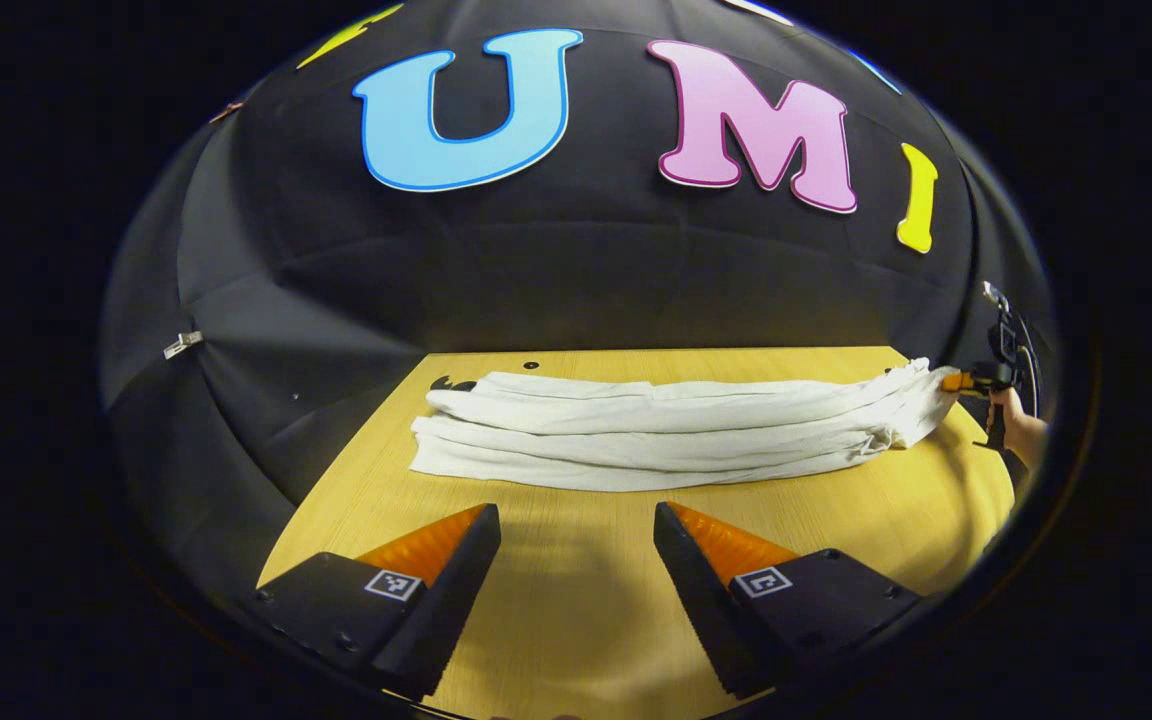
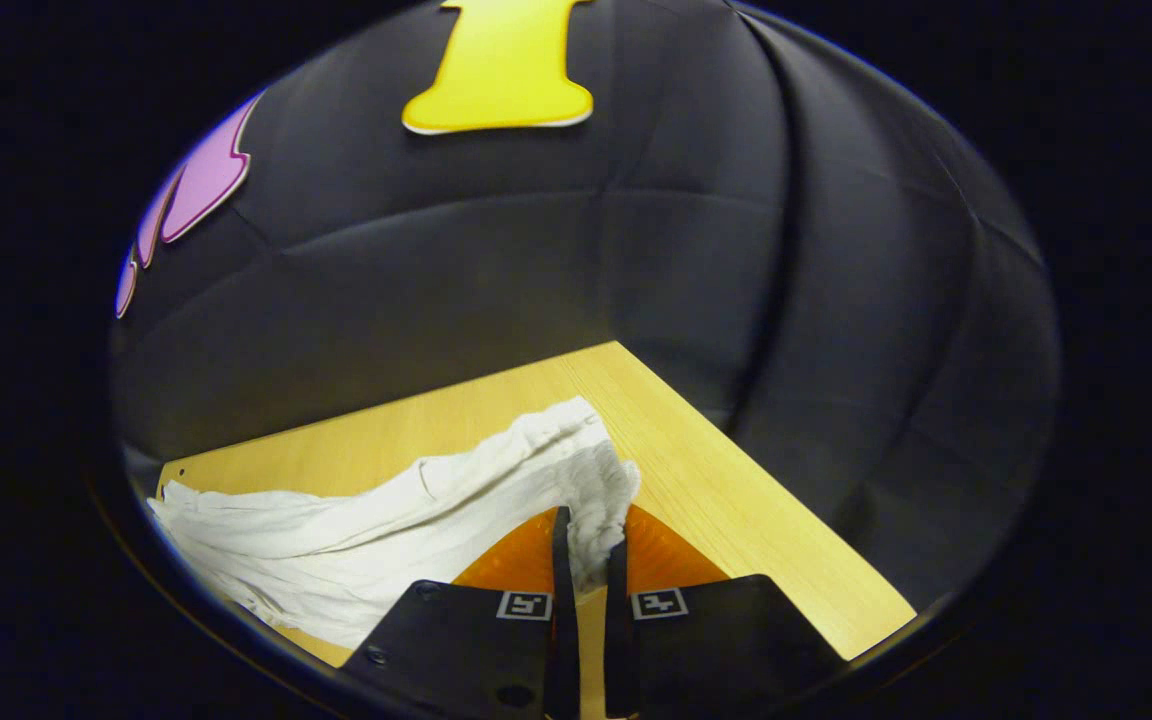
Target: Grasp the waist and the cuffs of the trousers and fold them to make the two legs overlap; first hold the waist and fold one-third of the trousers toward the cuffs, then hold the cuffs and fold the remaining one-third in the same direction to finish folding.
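White trousers (image 1: 656,430) laid out long across the far half of the wooden surface (image 1: 556,600), legs stacked one on the other, so already doubled lengthwise. One bunched end lifted a bit off the wood near the surface's corner, pinched between the pressed-together jaws of the right gripper (image 2: 588,545), cloth squeezed right between both fingers. Left gripper (image 1: 576,530) hanging just short of the near edge of the trousers, jaws spread wide, touching nothing.
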Motion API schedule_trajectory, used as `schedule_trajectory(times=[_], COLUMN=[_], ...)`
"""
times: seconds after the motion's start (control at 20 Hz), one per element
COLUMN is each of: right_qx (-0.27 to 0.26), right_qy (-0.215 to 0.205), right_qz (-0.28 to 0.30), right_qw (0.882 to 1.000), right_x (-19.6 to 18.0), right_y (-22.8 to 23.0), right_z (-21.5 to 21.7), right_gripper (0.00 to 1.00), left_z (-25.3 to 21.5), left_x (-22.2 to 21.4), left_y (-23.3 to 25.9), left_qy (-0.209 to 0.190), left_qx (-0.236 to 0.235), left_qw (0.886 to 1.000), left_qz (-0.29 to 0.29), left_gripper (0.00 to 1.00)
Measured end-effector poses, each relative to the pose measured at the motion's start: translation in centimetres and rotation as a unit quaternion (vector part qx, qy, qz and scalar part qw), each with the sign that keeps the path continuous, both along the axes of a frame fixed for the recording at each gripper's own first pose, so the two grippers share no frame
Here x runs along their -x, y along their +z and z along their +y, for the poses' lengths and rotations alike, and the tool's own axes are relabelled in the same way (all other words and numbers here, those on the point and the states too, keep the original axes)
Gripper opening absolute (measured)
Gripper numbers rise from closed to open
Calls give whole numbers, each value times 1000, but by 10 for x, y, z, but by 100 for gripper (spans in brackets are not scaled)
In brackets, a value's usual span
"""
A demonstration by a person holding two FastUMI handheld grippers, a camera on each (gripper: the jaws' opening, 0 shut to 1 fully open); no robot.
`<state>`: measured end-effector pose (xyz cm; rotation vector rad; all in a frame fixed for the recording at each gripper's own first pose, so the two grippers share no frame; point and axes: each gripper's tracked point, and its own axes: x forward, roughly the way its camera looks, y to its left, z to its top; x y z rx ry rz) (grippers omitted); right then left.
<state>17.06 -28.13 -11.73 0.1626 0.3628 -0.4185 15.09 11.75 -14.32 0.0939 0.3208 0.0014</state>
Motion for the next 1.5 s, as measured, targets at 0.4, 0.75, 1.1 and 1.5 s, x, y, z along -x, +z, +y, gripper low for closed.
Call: schedule_trajectory(times=[0.4, 0.75, 1.1, 1.5], right_qx=[130, 123, 62, 19], right_qy=[96, 149, 264, 295], right_qz=[-59, -110, -132, -113], right_qw=[985, 975, 953, 949], right_x=[22, 18, 22, 35], right_y=[79, 70, 65, 87], right_z=[33, 31, 28, 23], right_gripper=[13, 13, 13, 13], left_z=[15, 46, 81, 95], left_x=[6, 18, 28, 21], left_y=[0, -9, -33, -60], left_qy=[7, 26, 49, 58], left_qx=[10, 50, 74, 126], left_qw=[1000, 998, 996, 990], left_qz=[-7, -11, -1, 4], left_gripper=[98, 98, 99, 96])
